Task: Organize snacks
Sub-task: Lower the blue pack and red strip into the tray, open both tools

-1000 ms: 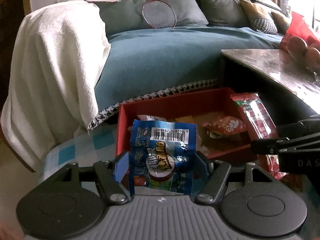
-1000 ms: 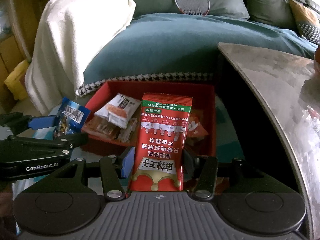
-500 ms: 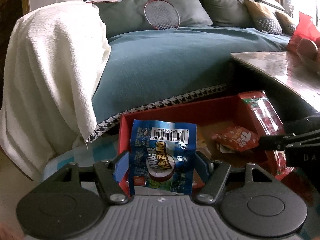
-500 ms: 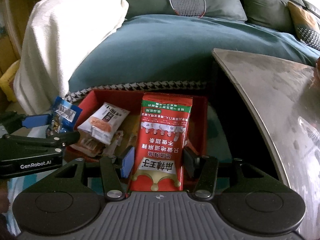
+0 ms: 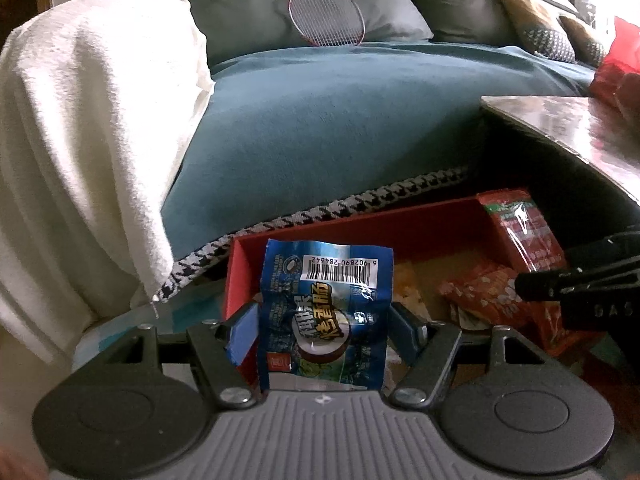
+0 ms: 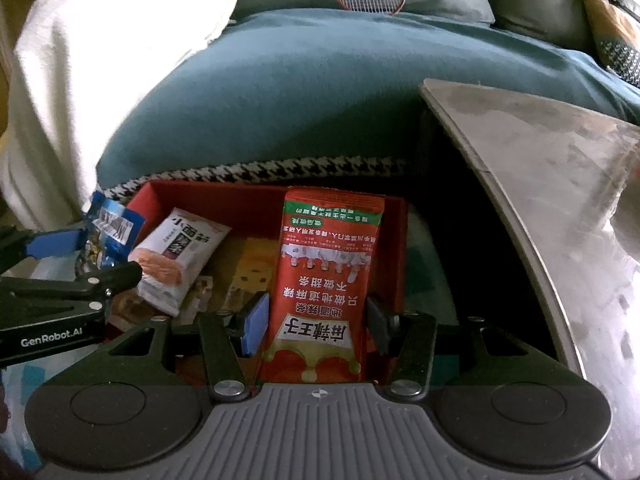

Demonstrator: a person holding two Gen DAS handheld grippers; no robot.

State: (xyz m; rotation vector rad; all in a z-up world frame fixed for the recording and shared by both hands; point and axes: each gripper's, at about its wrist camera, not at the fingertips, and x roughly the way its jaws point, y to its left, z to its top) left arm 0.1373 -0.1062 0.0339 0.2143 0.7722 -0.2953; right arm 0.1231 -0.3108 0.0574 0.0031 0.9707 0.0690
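The left gripper (image 5: 322, 330) is clamped on a blue packet (image 5: 325, 312), held upright at lower centre of its view, barcode end up. The right gripper (image 6: 314, 320) is clamped on a red packet (image 6: 326, 300), upright in the lower middle of its frame, print upside down. Both packets hang over a red box (image 6: 208, 196), the blue one at its left end, the red one toward its right end. In the box lie a white packet (image 6: 178, 258), at centre left of the right view, and an orange packet (image 5: 476, 292), at centre right of the left view, beside other wrappers too blurred to name.

Behind the box, across the middle of both frames, runs a teal cover (image 5: 340, 128) with a houndstooth hem (image 6: 256, 170). It lies over a sofa with grey cushions (image 5: 248, 12) along the top. A racket (image 5: 326, 14) leans on the cushions at top centre. A white towel (image 5: 88, 132) drapes down the left side. A grey tabletop (image 6: 556, 200) fills the right edge, above the box. Below the box at lower left shows a pale blue checked floor mat (image 5: 188, 308).
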